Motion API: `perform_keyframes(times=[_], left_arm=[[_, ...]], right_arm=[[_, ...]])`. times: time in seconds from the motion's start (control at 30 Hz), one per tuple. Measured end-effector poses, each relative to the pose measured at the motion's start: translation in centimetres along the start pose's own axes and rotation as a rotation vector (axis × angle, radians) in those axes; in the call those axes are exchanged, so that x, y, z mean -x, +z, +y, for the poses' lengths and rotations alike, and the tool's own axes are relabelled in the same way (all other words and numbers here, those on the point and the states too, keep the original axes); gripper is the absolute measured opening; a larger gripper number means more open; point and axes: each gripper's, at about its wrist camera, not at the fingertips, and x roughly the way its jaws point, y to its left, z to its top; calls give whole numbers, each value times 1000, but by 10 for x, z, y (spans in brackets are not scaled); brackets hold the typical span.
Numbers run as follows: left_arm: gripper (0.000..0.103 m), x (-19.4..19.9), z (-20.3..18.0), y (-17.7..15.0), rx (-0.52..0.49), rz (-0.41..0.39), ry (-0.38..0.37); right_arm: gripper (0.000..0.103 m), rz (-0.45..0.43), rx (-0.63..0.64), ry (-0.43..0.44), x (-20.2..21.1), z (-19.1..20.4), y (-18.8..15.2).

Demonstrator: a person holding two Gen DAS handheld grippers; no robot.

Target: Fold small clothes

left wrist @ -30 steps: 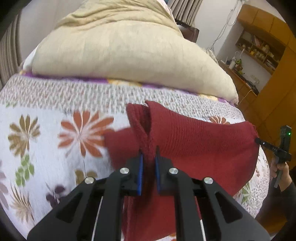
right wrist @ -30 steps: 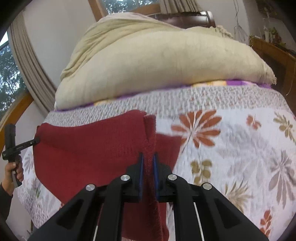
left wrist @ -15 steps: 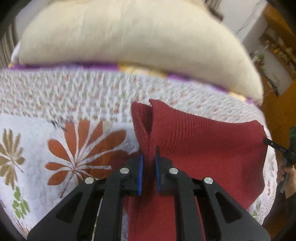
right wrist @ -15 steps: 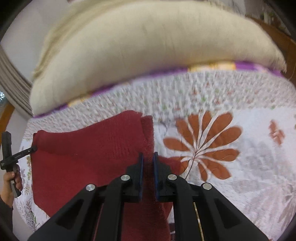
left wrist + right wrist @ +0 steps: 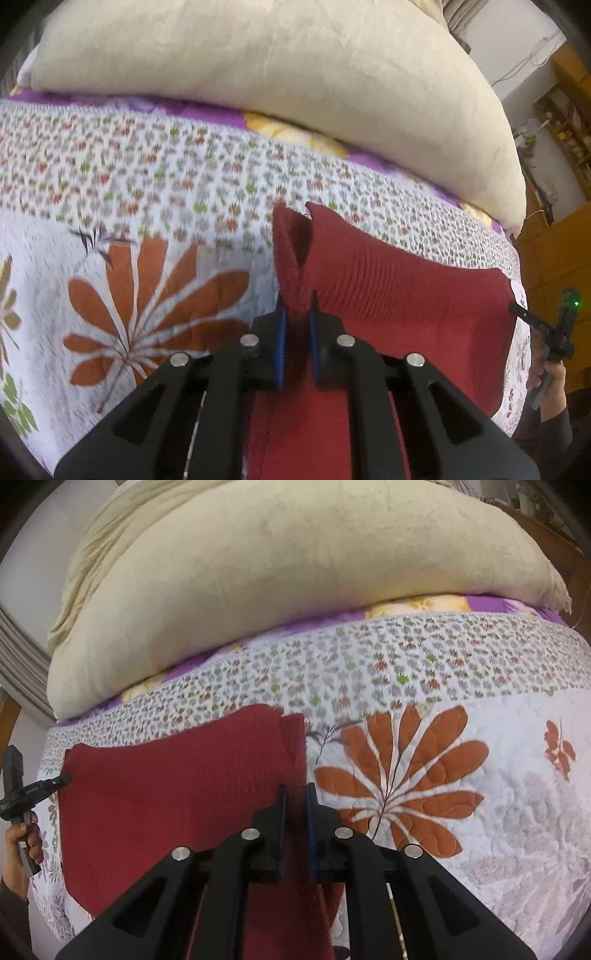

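1. Left wrist view: beige pillow (image 5: 280, 92) behind on the floral quilt (image 5: 110, 206); red knit garment (image 5: 399, 295) stretched above the quilt; left gripper (image 5: 295, 314) pinches its corner.
2. Right wrist view: right gripper (image 5: 294, 797) level, pinching the other corner; hand (image 5: 22, 842) at far left.

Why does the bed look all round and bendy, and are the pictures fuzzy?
Left wrist view: the fisheye lens bulges the quilt and beige pillow; corners go dark, the orange flower smears slightly. Right wrist view: same bulge, sharper, and the red knit garment shows its ribs.
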Motion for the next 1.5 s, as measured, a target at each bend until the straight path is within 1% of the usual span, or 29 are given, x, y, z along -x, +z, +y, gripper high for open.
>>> perform_keyframes(times=[0.1, 0.23, 0.43, 0.53, 0.57, 0.6, 0.63, 0.67, 0.7, 0.73, 0.77, 0.8, 0.87, 0.93, 0.97, 1.03, 1.07, 1.13, 1.17, 1.2, 1.23, 1.27, 1.3, 1.33, 1.37, 1.4, 1.43, 1.47, 1.5], left_arm=[[9, -9, 0, 11, 6, 6, 9], [9, -36, 10, 12, 25, 50, 21], [9, -76, 36, 3, 75, 113, 41], [15, -83, 45, -3, 91, 125, 48], [16, -83, 46, -2, 91, 125, 47], [21, -78, 45, -1, 87, 116, 65], [23, -69, 42, 1, 78, 90, 118], [24, -54, 38, 4, 66, 45, 158], [25, -32, 32, 5, 51, -30, 138], [29, -17, 26, 8, 33, -78, 96], [36, -9, 18, 8, 11, -95, 54], [38, -7, 9, 7, -17, -88, 3], [39, -20, -1, 5, -34, -32, -72], [35, -48, 3, 1, -4, 54, -49], [35, -65, 12, -3, 29, 102, -14], [24, -81, 25, -9, 64, 142, 16], [15, -86, 32, -12, 72, 148, 22], [13, -83, 44, -10, 118, 149, -25], [13, -76, 49, -11, 142, 146, -37], [21, -61, 50, -15, 143, 118, -43], [28, -49, 43, -20, 123, 93, -71], [42, -29, 33, -31, 81, 70, -145], [54, -18, 27, -44, 58, 63, -206], [56, -9, 24, -57, 37, 64, -260], [56, -4, 21, -71, 19, 63, -297], [57, -6, 23, -85, 17, 65, -287], [55, -16, 30, -95, 33, 92, -255], [43, -22, 38, -99, 51, 109, -239], [29, -27, 50, -103, 85, 114, -237]], right_arm=[[9, 2, -4, -7, -8, 0, 7], [9, 22, -8, -24, -28, -1, 11], [9, 55, -17, -43, -58, -10, 12], [9, 78, -25, -35, -74, -15, 12], [11, 108, -29, -24, -84, -18, 10], [12, 129, -27, -29, -91, -20, 9], [21, 128, -11, -60, -94, -22, 7], [29, 99, -2, -71, -89, -24, 8], [29, 64, -17, -64, -81, -27, 9], [30, 15, -44, -42, -69, -31, 10], [30, -51, -76, 5, -52, -35, 10], [30, -68, -92, 41, -45, -36, 10], [28, -37, -112, 131, -46, -35, 9], [28, 35, -110, 167, -62, -28, 3], [28, 63, -106, 166, -69, -26, 1], [27, 122, -104, 152, -87, -24, -6], [22, 140, -105, 132, -93, -26, -8], [8, 161, -132, 92, -103, -39, -13], [10, 161, -142, 95, -101, -41, -13], [13, 141, -160, 115, -91, -41, -14], [18, 125, -157, 152, -80, -36, -16], [18, 115, -146, 215, -67, -29, -21], [18, 114, -133, 305, -54, -18, -31], [18, 126, -108, 383, -44, -4, -45], [18, 134, -96, 416, -40, 1, -53], [18, 150, -84, 440, -38, 8, -67], [18, 169, -79, 440, -42, 12, -78], [18, 194, -81, 418, -50, 12, -90], [14, 212, -90, 382, -58, 9, -96]])
